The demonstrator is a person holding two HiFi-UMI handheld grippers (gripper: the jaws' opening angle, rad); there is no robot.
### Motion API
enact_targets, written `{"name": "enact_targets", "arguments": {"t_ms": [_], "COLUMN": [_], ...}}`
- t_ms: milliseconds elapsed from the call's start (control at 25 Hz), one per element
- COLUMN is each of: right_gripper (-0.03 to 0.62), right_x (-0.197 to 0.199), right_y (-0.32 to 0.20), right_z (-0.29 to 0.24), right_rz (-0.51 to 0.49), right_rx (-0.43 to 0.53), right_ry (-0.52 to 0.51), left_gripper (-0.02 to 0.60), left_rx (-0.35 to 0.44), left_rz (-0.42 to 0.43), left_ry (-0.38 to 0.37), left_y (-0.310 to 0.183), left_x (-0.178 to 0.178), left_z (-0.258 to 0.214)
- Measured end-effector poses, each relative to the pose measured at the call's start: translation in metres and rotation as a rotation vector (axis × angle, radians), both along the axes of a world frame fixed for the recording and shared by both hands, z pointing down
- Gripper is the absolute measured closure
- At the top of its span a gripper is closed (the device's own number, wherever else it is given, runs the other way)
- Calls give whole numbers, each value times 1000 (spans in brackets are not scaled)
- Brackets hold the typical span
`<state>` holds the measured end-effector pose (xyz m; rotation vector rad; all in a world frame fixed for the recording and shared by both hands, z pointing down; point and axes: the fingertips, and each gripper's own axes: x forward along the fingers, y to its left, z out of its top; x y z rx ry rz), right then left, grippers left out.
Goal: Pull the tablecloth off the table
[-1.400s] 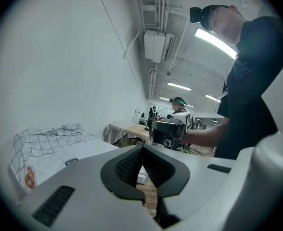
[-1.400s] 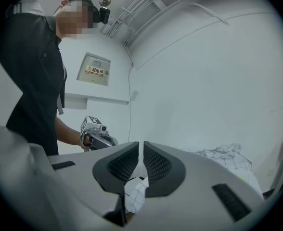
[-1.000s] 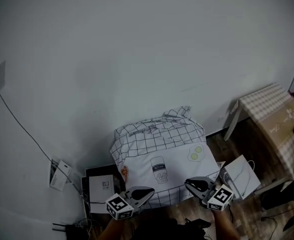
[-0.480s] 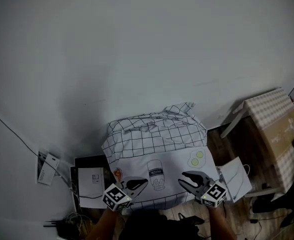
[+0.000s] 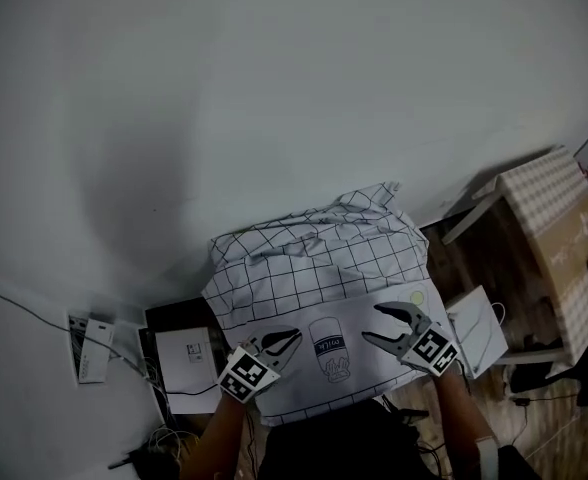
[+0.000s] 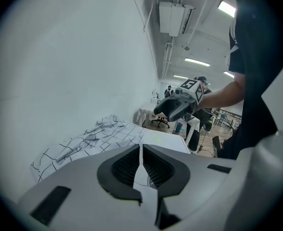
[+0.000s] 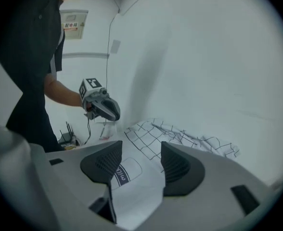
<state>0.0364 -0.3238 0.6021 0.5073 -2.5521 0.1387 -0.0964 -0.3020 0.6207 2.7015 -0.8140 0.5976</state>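
The tablecloth [image 5: 314, 268] is white with a black grid and a milk bottle print, and it covers a small table against the wall. Its far part lies rumpled by the wall. My left gripper [image 5: 292, 338] is at the cloth's near left and shut on a thin fold of it, seen in the left gripper view as tablecloth [image 6: 98, 136] running into the left gripper [image 6: 141, 150]. My right gripper [image 5: 374, 323] is at the near right. Its jaws are opening, and in the right gripper view the tablecloth [image 7: 153, 134] lies loose between the pads of the right gripper [image 7: 141, 150].
A dark stand with a white box [image 5: 196, 353] sits left of the table, and a white device [image 5: 89, 333] with cables lies further left. A white board [image 5: 479, 318] leans at the right. A table with a checked cloth [image 5: 564, 218] stands at the far right on the wood floor.
Both grippers have moved from the cloth's near edge to over its printed part. The right gripper's jaws have spread apart. The left gripper stays shut.
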Motion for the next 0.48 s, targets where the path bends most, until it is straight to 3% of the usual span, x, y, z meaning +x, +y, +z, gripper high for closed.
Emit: {"name": "enact_targets", "arguments": {"t_ms": [80, 200, 480], "right_gripper": [344, 332, 313], "right_x": [-2, 0, 4], "right_y": [-13, -33, -69], "right_z": [15, 39, 102], "right_rz": [-19, -48, -143], "right_rx": [-5, -26, -94], "right_ry": [53, 107, 176], "left_gripper": [550, 467, 394], "left_rx": [-23, -51, -113], "left_rz": [7, 23, 79], "left_ry": [-31, -103, -290], "left_y": [-14, -34, -66], "left_x": [-3, -2, 14], "left_z": [14, 39, 97]}}
